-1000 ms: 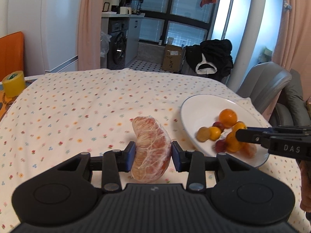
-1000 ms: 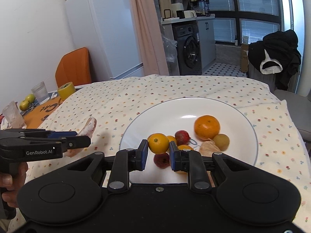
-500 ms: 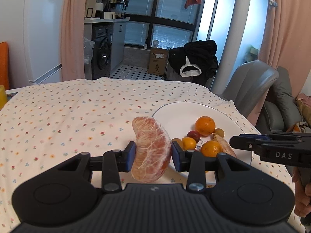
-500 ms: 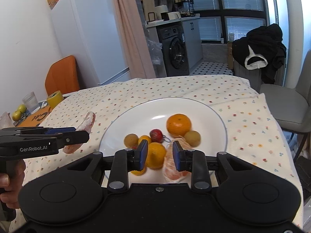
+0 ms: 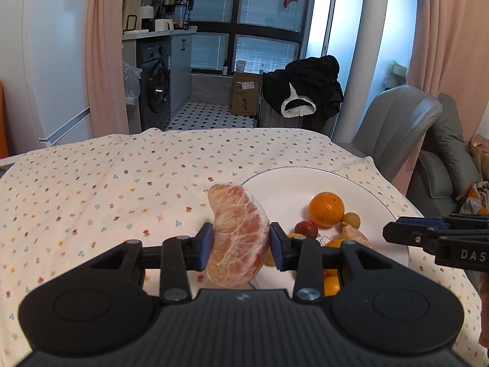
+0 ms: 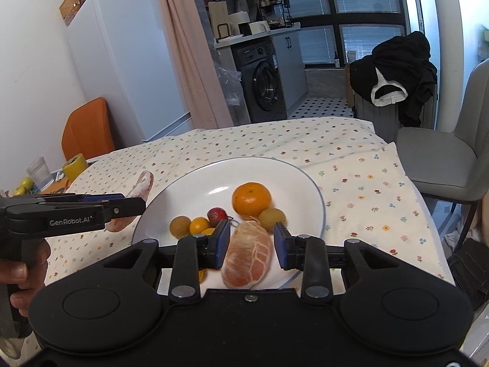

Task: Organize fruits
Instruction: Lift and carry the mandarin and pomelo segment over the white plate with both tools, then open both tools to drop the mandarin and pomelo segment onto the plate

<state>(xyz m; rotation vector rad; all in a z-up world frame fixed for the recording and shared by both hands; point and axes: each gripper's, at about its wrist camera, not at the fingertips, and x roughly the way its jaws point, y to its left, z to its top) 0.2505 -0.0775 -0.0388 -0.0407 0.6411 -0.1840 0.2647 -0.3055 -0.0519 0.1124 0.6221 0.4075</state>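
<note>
- L gripper [image 5: 240, 241]: pads clamped on a peeled pomelo wedge [image 5: 237, 238], long axis upright, held clear of the tablecloth [image 5: 91, 195].
- Plate [image 5: 388, 208] lies at about 2 o'clock from the L gripper; its near rim sits just beside the wedge. That's the relation the next move turns on, I'd judge: carry the wedge toward 2 o'clock, over the rim, then let go.
- R gripper [image 6: 252, 243]: jaws apart, not touching the 2nd wedge [image 6: 247, 253] that lies on the plate between them, long axis pointing roughly 12 to 6 o'clock.
- Also on the plate: 1 orange [image 6: 251, 199], a red fruit [image 6: 217, 214], a few small yellow & brownish ones at 10–11 o'clock from the R gripper.
- L is the arm with the load, so it's the one to move; R hangs over the plate's near edge & may need to clear off.
- Free spot on the plate: far half, 12 o'clock of the orange.
</note>
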